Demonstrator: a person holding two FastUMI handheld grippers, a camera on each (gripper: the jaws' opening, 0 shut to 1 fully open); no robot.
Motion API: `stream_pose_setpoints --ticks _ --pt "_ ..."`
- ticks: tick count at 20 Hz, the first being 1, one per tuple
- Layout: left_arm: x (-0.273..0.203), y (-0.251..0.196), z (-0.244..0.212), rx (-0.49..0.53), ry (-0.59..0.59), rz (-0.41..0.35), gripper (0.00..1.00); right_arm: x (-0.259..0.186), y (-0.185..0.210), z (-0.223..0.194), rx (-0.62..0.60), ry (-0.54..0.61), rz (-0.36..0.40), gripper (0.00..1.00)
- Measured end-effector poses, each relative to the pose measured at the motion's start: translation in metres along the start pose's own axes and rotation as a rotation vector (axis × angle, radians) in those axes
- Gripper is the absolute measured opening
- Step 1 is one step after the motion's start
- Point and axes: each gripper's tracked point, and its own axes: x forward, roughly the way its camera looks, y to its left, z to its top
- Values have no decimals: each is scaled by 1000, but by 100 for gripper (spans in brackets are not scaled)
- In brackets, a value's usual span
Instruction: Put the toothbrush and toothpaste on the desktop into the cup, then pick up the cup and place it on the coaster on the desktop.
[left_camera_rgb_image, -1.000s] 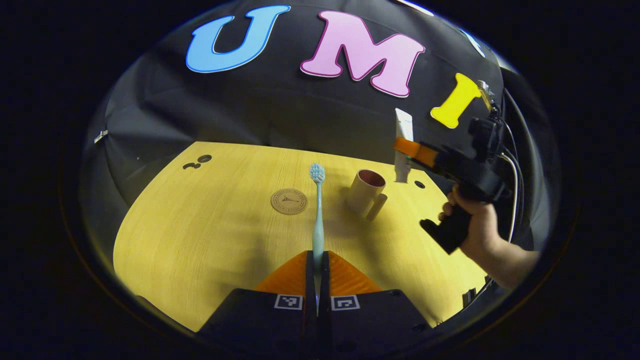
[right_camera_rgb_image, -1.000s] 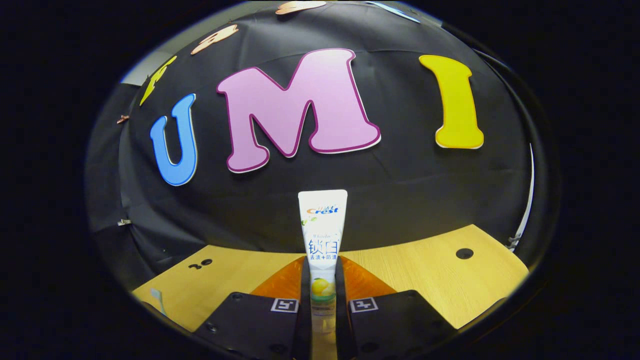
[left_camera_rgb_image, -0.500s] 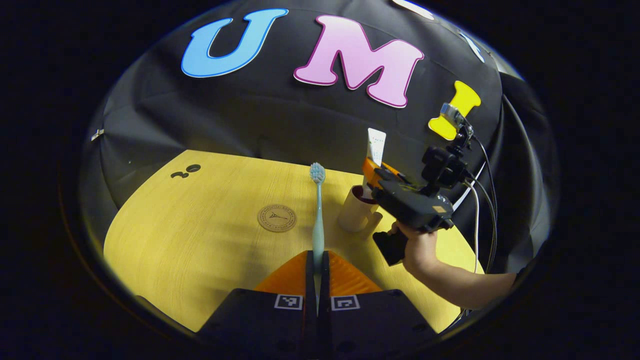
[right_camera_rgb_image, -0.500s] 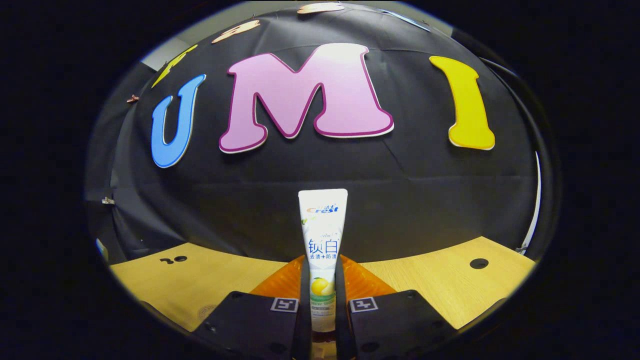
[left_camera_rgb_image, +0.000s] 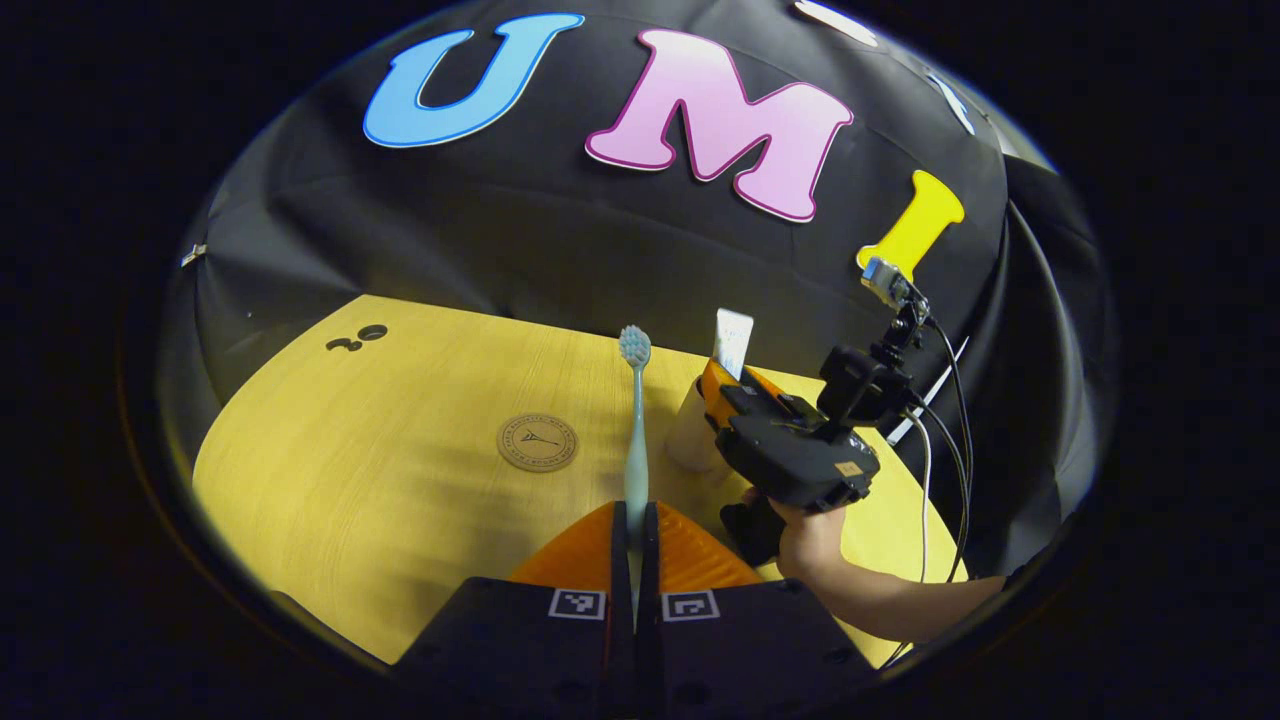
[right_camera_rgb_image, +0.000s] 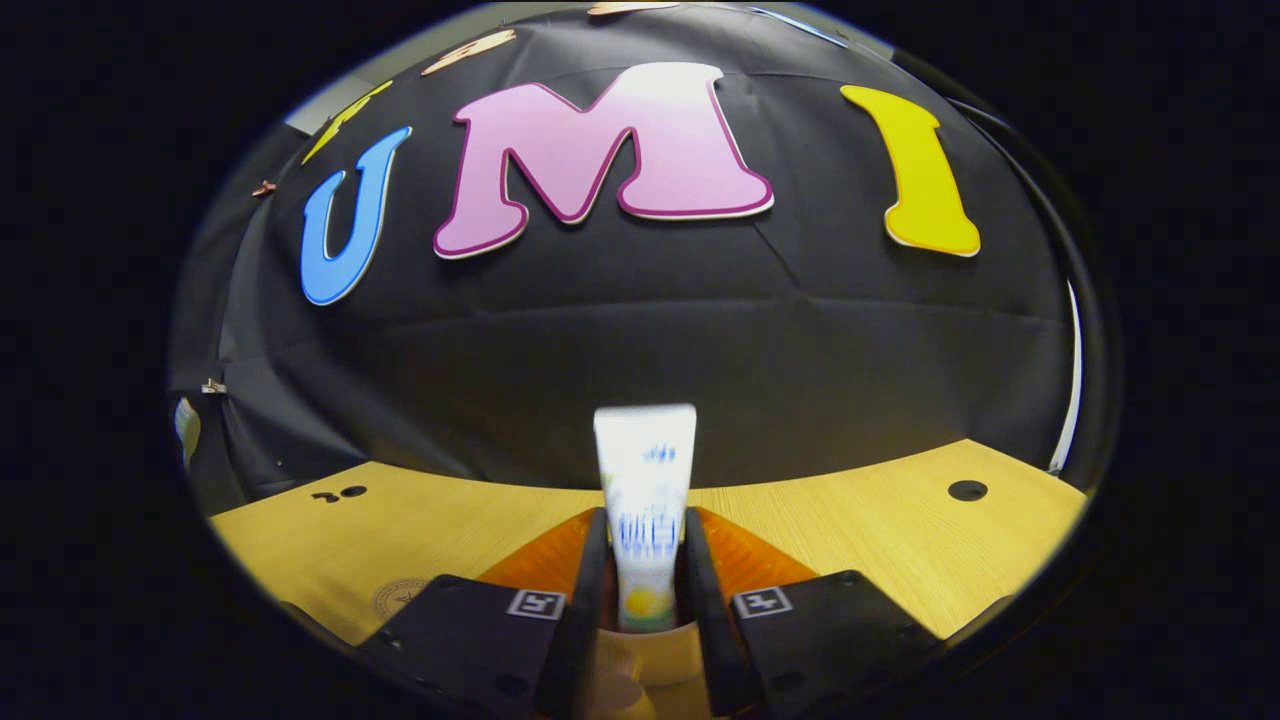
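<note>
- Step in hand: toothpaste (right_camera_rgb_image: 645, 500) entering cup (right_camera_rgb_image: 640, 665), lower centre of the right gripper view; right gripper (right_camera_rgb_image: 645, 575) fingers spread slightly, tube apparently released.
- Left gripper (left_camera_rgb_image: 634, 545) pinches toothbrush (left_camera_rgb_image: 635, 420), frame centre.
- Next: withdraw right gripper; insert toothbrush.
- Coaster (left_camera_rgb_image: 537, 442) lies left of centre.

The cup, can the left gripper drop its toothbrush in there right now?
Probably not yet. The right gripper sits right over the cup, with the toothpaste standing in its mouth. The left gripper, shut on the toothbrush, likely has to wait for it to pull back.
</note>
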Motion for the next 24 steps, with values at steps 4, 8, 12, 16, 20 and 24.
stream_pose_setpoints --ticks 4,8,12,16,20,24 --pt "17 -17 12 -1 -22 -30 7 -18 -19 6 27 41 -16 80" --pt "43 -47 58 48 -110 -78 6 -52 -63 21 28 46 -81 99" --pt "73 -73 116 77 -236 -116 6 -83 -110 23 -23 90 -134 98" --pt "112 -94 145 73 -329 -153 11 -111 -148 25 -35 122 -180 98" --pt "148 -107 146 93 -398 -168 6 -127 -171 25 -47 132 -203 98" --pt "176 -109 127 150 -435 -140 6 -128 -173 19 -43 142 -196 98"
